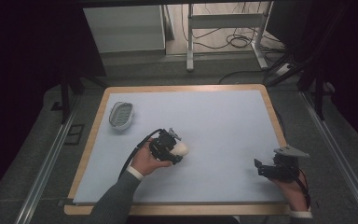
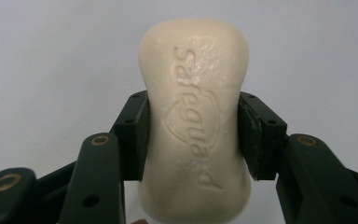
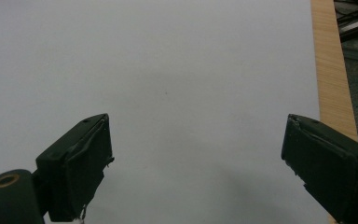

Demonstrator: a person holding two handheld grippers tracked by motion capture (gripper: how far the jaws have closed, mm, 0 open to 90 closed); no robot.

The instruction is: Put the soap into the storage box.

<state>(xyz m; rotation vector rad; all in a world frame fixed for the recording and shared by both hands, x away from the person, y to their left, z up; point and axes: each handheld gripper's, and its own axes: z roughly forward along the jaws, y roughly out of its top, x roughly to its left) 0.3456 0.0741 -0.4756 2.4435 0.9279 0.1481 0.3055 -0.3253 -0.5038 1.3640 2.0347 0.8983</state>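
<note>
On the pale grey-white tabletop with a light wooden rim (image 1: 223, 121), the left gripper (image 1: 177, 151) pinches a cream-coloured, rounded bar of soap (image 1: 181, 149) between its two black jaws. In the left gripper view the jaws press against the bar's narrowed middle on both sides, and the soap (image 2: 196, 121) stands lengthwise between them, its embossed lettering and shield mark facing the camera, with the plain table surface behind it. From the high view, the soap sits left of the table's centre, at the tip of the left gripper, which the left hand (image 1: 148, 161) holds; a dark grey sleeve leads back to the near edge. Whether the bar rests on the surface or is lifted off it cannot be told. A small white oval soap dish with a ribbed inside (image 1: 121, 115) lies near the far left corner, well apart from the soap. The right gripper (image 1: 261, 167) sits near the table's right near edge, and in the right gripper view (image 3: 196, 158) its jaws are spread wide with only bare tabletop between them.
</note>
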